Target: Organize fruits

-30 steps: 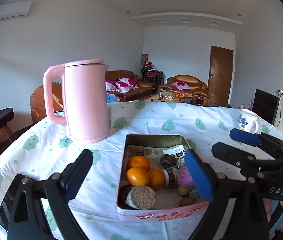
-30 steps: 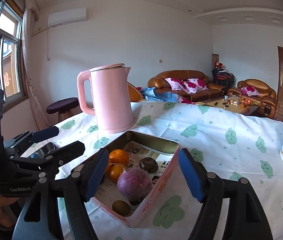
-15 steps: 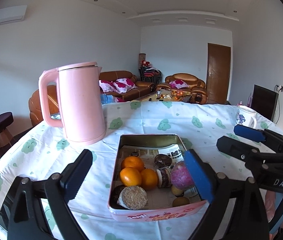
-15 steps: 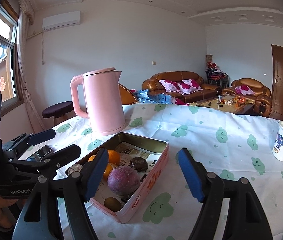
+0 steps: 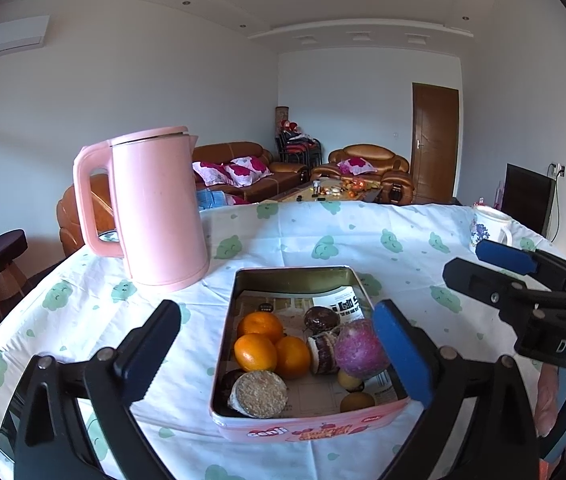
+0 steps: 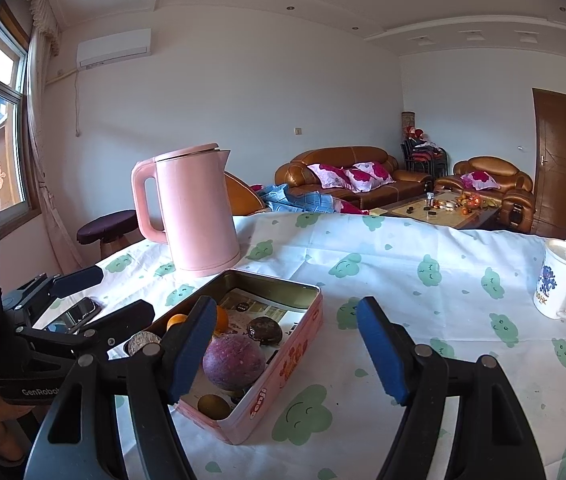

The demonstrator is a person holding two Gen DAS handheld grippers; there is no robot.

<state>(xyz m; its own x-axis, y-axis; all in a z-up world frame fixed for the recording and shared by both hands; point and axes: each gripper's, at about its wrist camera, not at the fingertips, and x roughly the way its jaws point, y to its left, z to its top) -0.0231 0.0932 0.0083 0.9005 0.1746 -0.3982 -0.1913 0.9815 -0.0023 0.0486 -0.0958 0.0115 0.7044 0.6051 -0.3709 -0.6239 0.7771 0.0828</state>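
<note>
Fruit sits in a pink rectangular tin (image 5: 307, 430) on a table covered with a white cloth (image 5: 323, 240) printed with green smiling clouds. Inside the tin, on printed paper, three oranges (image 5: 271, 344) cluster at the left side. A large purple round fruit (image 5: 359, 350) lies at the right side, touching a dark cut fruit (image 5: 323, 354) beside the oranges. A brown, grainy round disc (image 5: 259, 394) rests at the tin's near left corner, and two small yellowish-brown fruits (image 5: 357, 402) lie near the front wall.

Both hand-held grippers hover low over the table at the near side of the tin, each spread wide and holding nothing. The left gripper (image 5: 279, 354) faces the tin head-on, its fingers framing the tin's near end. The right gripper (image 6: 287, 350) sits to the tin's right, with its left finger in front of the purple fruit and its right finger over bare cloth.

Behind the tin stands a pink electric kettle (image 5: 159, 208), upright with its lid closed. A white mug (image 6: 561, 284) with a blue pattern stands well apart at the right. A phone (image 6: 77, 312) lies on the cloth at the left.
</note>
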